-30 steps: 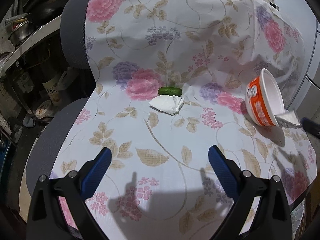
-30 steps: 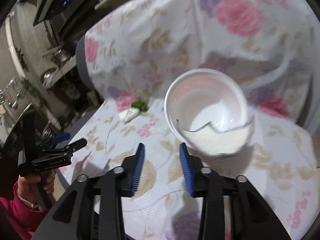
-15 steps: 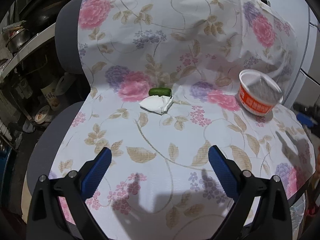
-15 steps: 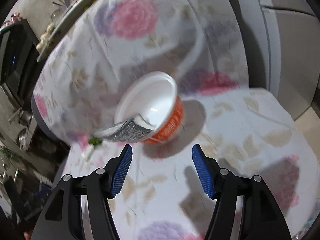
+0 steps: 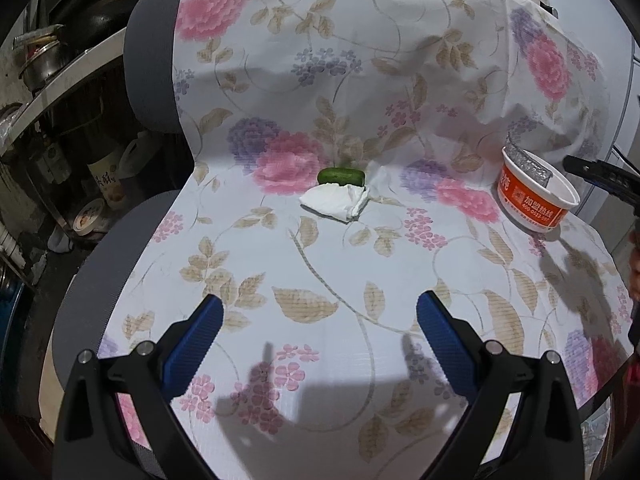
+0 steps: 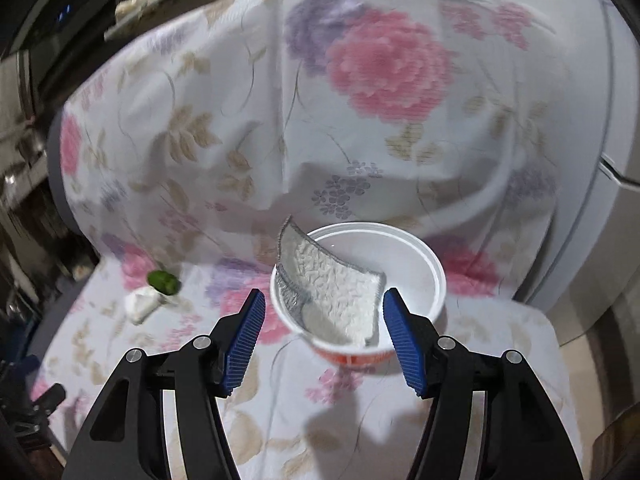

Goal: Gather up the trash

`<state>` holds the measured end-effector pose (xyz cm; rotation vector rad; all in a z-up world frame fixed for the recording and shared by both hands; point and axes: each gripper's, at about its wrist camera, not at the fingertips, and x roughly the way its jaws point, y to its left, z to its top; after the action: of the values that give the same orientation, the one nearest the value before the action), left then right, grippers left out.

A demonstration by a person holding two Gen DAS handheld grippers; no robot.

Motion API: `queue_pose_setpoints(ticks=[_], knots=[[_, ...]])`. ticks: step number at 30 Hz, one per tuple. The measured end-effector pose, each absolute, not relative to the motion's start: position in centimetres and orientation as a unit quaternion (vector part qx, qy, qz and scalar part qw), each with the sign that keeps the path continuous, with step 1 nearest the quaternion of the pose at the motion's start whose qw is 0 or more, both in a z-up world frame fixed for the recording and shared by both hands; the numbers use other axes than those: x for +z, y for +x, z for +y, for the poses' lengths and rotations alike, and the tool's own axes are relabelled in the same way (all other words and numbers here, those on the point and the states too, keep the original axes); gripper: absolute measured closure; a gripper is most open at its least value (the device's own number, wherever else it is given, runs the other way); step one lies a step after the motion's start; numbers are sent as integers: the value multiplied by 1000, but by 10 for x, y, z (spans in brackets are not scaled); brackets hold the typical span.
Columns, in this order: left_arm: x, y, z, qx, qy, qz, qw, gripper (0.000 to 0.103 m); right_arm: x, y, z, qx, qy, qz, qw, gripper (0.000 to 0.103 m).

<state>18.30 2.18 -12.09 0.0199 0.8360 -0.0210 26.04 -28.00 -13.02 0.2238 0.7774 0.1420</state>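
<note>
Trash lies in two spots on the flowered cloth (image 5: 320, 272) that covers the seat, and I read it from my left across to my right. My left gripper (image 5: 318, 320) hovers low over the near part of the cloth, jaws spread wide and empty. Straight ahead of it, well apart, sits the crumpled white tissue (image 5: 336, 201), and touching the tissue's far edge is the small green vegetable piece (image 5: 341, 176), its long axis running side to side across my line of reach. Further right, near the cloth's edge, stands the orange paper bowl (image 5: 534, 200), upright, with its peeled foil lid (image 5: 528, 162) sticking up from the rim.

My right gripper (image 6: 323, 334) is right at that bowl, jaws open and gripping nothing; the bowl's near rim sits between the two blue pads, one pad on each side of it. The lid curls down into the white inside of the bowl.

I judge the bowl is meant as the collecting vessel, so the tissue and green piece are what remains. Both lie dead ahead of my left jaws and far off to the left of my right ones, so the left is the nearer one for them. Closing across the tissue's short way looks easiest.
</note>
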Motion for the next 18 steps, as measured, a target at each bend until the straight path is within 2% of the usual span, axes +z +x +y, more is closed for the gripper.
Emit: queue_pose_setpoints(ticks=[6, 8, 9, 12, 13, 18], knots=[[-133, 197, 29, -1, 2, 419, 908, 8, -147, 289, -251, 109, 73, 399, 908, 44], [-135, 201, 30, 1, 1, 420, 907, 9, -153, 298, -243, 106, 60, 408, 905, 61], [-136, 203, 31, 3, 0, 421, 907, 9, -156, 302, -241, 107, 59, 414, 902, 65], [-137, 207, 36, 5, -3, 422, 907, 9, -161, 308, -238, 115, 63, 418, 899, 90], [-137, 207, 37, 6, -4, 421, 907, 9, -160, 308, -238, 115, 63, 414, 901, 94], [-131, 206, 41, 9, -6, 415, 910, 9, -135, 298, -241, 113, 49, 381, 917, 95]])
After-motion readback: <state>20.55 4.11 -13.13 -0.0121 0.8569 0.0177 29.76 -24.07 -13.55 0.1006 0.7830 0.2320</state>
